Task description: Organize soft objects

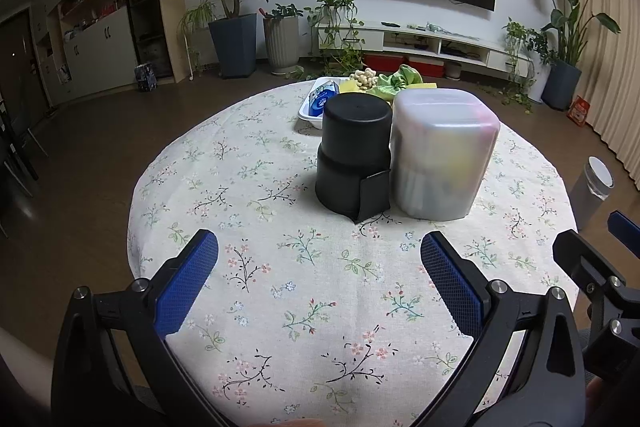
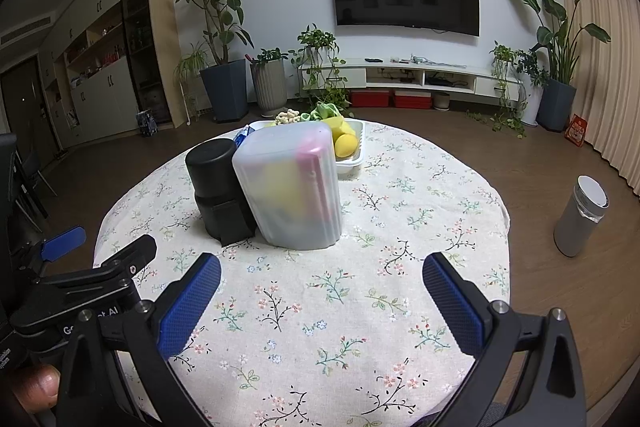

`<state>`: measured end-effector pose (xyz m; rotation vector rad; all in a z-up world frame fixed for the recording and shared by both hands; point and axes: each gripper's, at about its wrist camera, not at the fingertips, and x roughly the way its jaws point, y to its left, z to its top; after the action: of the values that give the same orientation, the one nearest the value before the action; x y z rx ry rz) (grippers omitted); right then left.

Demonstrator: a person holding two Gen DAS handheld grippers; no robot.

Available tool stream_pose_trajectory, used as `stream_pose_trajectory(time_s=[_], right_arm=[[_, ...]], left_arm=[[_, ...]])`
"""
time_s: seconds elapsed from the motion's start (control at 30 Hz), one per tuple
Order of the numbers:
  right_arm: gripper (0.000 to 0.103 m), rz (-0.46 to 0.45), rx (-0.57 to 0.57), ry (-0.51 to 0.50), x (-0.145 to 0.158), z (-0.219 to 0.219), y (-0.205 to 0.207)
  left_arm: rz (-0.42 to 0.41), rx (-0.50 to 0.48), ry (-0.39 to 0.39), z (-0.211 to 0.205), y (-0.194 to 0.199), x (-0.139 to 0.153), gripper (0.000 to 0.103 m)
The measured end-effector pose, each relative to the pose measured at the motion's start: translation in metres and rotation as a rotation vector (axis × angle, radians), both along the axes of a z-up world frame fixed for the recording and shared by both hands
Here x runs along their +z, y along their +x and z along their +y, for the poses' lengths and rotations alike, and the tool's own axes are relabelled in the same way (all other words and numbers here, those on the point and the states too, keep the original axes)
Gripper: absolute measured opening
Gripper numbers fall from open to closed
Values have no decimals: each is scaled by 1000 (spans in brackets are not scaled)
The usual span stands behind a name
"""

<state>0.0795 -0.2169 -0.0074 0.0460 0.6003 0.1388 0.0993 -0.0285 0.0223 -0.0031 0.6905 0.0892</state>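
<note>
both grippers spread wide, empty, low at the near table edge — left gripper [image 1: 319, 259], right gripper [image 2: 321, 279]. soft objects sit in the white tray [image 2: 352, 159] straight ahead at the far side, behind the black container [image 1: 354, 163] & frosted bin [image 2: 292, 187]. right gripper looks to have the clearer line — tray peeks out on its side.

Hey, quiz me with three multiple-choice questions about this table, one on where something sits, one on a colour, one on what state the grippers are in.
1. Where is the white tray?
A. Behind the two containers
B. In front of them
C. On the floor

2. What colour is the round container beside the frosted container?
A. Red
B. Black
C. Green

3. How are the left gripper and right gripper?
A. Both open, empty
B. Both shut on a cloth
C. One holding the tray

Answers: 1 A, the tray shows past the containers. 2 B, its body is black. 3 A, bare tablecloth shows between the blue pads.
</note>
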Motion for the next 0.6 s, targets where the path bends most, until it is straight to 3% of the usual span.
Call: stream_pose_trajectory(time_s=[0.6], right_arm=[[103, -10, -5, -5, 4, -2, 1]], left_arm=[[17, -11, -4, -5, 1, -6, 103]])
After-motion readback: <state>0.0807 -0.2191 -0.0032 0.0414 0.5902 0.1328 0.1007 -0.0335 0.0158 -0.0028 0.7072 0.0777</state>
